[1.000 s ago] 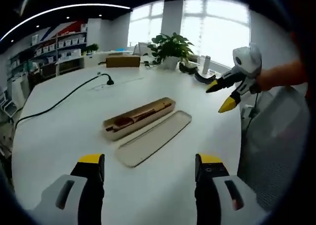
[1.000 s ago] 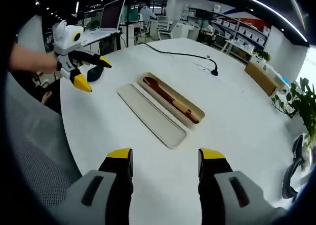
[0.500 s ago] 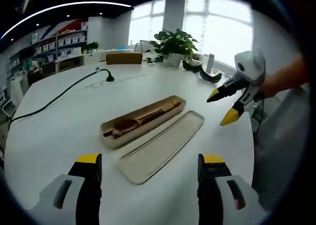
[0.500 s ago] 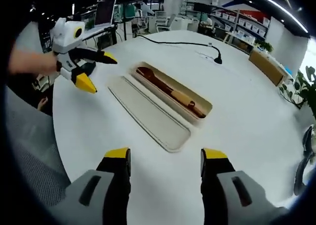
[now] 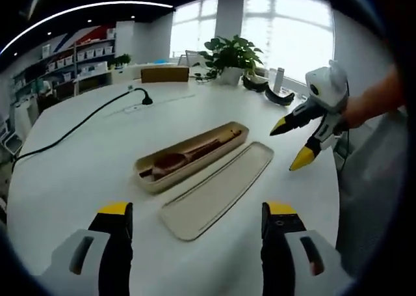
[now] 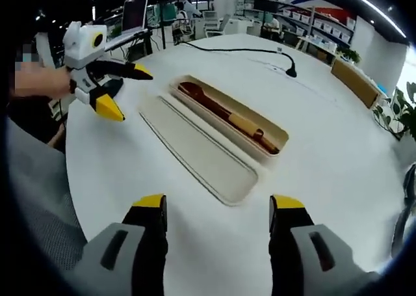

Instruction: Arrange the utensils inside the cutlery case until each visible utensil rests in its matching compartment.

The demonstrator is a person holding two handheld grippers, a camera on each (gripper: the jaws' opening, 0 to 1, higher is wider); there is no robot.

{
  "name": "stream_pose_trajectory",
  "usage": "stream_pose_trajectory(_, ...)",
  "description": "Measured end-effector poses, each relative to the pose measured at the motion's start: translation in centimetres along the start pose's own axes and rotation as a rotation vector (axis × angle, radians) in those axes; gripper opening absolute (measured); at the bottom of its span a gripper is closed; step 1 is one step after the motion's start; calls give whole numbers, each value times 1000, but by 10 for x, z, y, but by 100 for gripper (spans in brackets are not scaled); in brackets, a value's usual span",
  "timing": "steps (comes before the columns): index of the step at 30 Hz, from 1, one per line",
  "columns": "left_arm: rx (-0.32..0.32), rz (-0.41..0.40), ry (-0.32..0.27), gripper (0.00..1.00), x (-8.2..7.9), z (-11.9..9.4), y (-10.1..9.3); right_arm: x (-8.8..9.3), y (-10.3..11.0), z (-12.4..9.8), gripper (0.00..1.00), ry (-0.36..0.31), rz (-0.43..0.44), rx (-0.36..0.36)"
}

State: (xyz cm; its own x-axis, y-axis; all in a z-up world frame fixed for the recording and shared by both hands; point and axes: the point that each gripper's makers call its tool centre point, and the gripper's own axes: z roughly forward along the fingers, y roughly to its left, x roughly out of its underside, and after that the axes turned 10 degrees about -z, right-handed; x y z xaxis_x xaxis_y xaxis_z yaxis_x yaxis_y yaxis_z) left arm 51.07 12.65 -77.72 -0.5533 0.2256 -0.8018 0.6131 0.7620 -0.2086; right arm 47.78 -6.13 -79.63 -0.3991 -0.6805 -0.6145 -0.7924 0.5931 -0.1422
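Cutlery case nearer now, between spread left tongs and spread right tongs.

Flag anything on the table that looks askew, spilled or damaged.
Nothing stands out. The open cutlery case lies flat on the white table with brown wooden utensils inside it, and its lid lies flat right beside it. Nothing has spilled or looks damaged. Both hand-held grippers, left and right, are open and hold nothing.

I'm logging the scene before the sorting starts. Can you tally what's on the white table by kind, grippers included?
Cutlery case base, holding brown wooden utensils too bunched to count: 1
Case lid: 1
Black cable: 1
Potted plant: 1
Grippers, left gripper and right gripper, both open: 2
Total: 6
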Motion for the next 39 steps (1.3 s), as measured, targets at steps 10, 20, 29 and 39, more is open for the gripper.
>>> stream_pose_trajectory(10,-28,9,-42,79,-11,7,2,-3,-3,6,61,-32,-31,-1)
stream_pose_trajectory(20,-13,25,-15,85,-8,14,-2,3,-4,5,63,-23,7,-2)
stream_pose_trajectory(29,-21,8,17,85,-2,21,-3,4,-1,5,62,-6,-26,-16)
stream_pose_trajectory(39,-37,-8,43,87,12,16,8,2,5,17,61,7,-22,-41)
